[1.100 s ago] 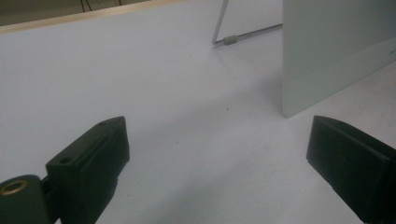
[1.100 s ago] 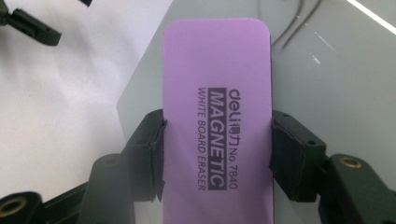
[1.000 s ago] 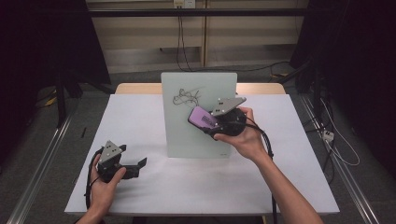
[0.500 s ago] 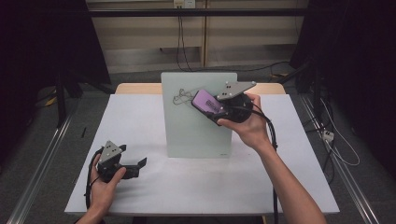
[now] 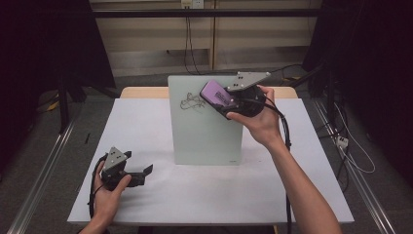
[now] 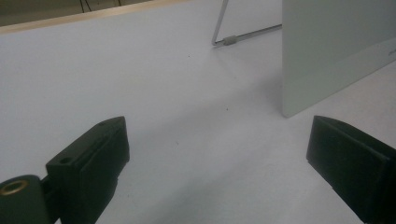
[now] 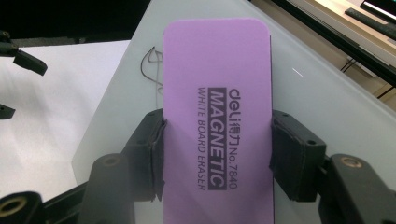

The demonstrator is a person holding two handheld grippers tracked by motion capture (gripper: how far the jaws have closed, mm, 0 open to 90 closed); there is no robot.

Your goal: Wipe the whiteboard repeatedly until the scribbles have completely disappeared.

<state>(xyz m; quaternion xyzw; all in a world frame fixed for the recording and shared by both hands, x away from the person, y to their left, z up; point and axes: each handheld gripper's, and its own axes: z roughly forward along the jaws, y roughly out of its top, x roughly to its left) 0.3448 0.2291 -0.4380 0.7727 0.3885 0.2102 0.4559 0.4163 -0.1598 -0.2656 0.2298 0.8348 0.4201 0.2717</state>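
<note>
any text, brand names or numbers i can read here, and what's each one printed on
"deli" with two Chinese characters I cannot make out, then "No.7840": on the purple eraser held in the right tool.
"MAGNETIC": white letters on a dark bar, same eraser.
"WHITE BOARD ERASER": small print, same eraser.
Small mark at the lower corner of the standing whiteboard: too small to read.
The black scribble on the board is a doodle, not words.

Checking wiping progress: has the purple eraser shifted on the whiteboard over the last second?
Yes. The purple eraser, clamped in the right tongs, has moved toward the whiteboard's top edge, beside the scribble.
</note>
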